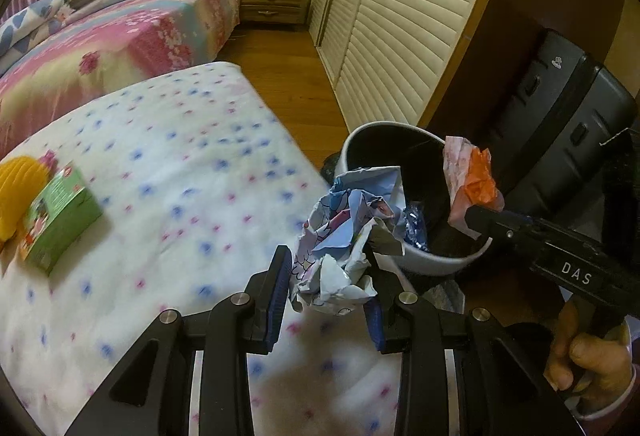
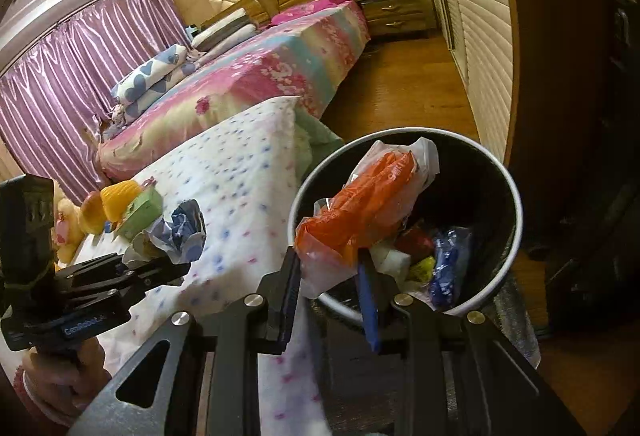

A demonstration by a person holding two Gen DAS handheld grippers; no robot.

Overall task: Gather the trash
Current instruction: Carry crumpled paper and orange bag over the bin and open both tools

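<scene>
We have trash in both grippers and the bin right in front of us. The right gripper [image 2: 330,276] has its jaws clamped on an orange-and-white plastic bag [image 2: 362,203], and the bag hangs over the near rim of the trash bin [image 2: 516,211], partly above the opening. The left gripper [image 1: 326,290] has its jaws closed around a crumpled blue-and-white paper wad [image 1: 348,236], held at the bin's near edge, just beside the white dotted blanket [image 1: 160,163].

By our reading, this is the drop step. The right side looks closest: ease the bag a little further over the opening, then let the jaws part. The left wad needs a short carry past the rim before release, or it may spill onto the blanket or floor.

The bin already holds wrappers, blue and red among them, yet seems to have room on top. The two grippers are near each other, so going one at a time looks wise. A dark suitcase [image 1: 560,95] stands close behind the bin; the wooden floor [image 1: 288,75] toward the wardrobe lies open. A green box [image 1: 60,220] sits well apart on the blanket.
</scene>
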